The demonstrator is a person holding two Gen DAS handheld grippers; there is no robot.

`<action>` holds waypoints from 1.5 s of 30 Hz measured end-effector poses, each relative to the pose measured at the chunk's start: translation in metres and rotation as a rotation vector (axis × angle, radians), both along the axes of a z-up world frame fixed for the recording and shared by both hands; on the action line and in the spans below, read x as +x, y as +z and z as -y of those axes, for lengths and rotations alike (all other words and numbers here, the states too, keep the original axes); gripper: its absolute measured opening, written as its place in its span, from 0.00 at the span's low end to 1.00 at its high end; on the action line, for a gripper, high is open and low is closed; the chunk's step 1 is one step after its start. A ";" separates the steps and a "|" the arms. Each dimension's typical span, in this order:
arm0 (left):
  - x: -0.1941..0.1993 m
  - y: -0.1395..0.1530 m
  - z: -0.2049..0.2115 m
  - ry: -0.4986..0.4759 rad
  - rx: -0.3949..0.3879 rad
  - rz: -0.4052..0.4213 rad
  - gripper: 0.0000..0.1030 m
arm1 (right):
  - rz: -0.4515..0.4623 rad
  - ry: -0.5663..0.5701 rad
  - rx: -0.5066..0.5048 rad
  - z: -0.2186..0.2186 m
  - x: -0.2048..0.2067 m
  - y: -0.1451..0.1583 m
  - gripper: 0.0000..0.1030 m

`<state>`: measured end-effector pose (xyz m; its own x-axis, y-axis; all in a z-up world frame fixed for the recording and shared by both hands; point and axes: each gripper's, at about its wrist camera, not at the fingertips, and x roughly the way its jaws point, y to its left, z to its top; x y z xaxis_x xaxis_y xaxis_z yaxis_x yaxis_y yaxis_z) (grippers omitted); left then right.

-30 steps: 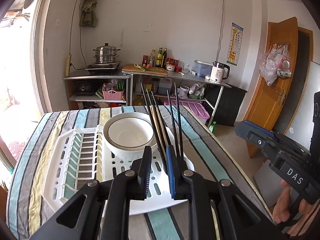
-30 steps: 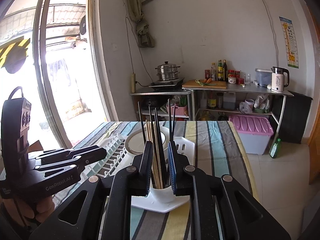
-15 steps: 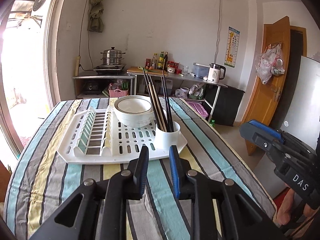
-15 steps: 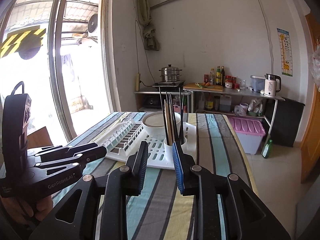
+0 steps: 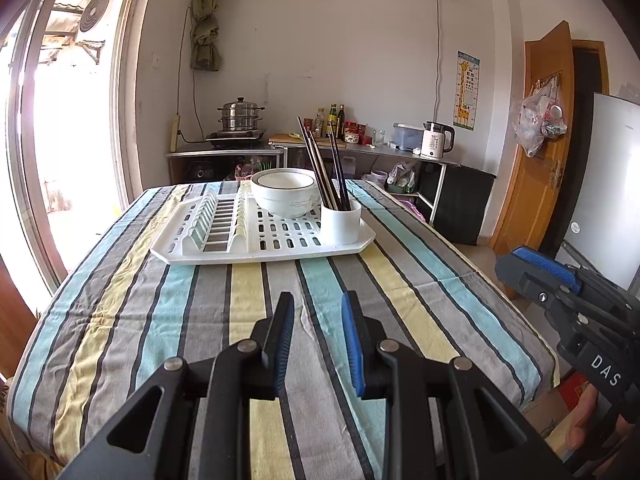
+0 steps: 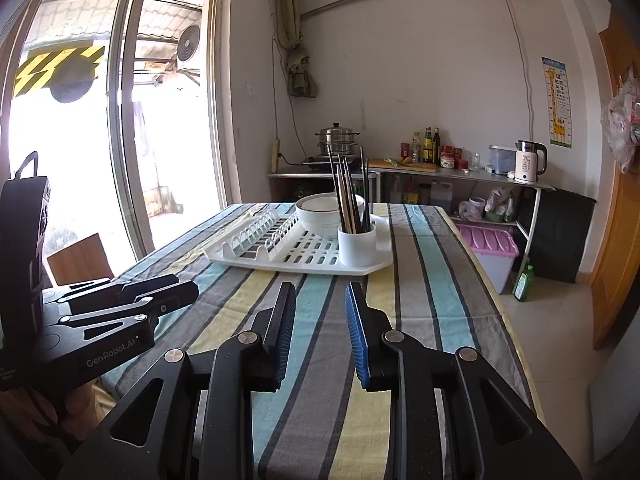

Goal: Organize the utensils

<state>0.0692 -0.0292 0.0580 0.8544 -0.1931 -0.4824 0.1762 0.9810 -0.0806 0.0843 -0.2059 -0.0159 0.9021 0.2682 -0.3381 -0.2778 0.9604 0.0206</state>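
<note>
Standing in cup (image 5: 341, 224) on rack (image 5: 256, 236): chopsticks (image 5: 320, 168); bowl (image 5: 285, 197) beside. Left tongs (image 5: 316, 336) opening, right tongs (image 6: 320, 332) apart, both empty.

I see a matt striped cloth (image 5: 248, 304) wrinkled over the bench, a glossy white plastic rack (image 5: 264, 240) on that cloth, and matt black tongs (image 5: 318, 334) with ribbed blue pads.
</note>
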 end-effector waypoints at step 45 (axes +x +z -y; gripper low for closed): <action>-0.026 -0.021 0.009 0.017 0.040 0.009 0.25 | -0.032 0.001 -0.031 -0.005 -0.012 -0.016 0.26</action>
<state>0.0430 -0.0386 0.0374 0.8617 -0.1597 -0.4817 0.1603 0.9862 -0.0402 0.0726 -0.2007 -0.0323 0.8904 0.2583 -0.3747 -0.2786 0.9604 -0.0001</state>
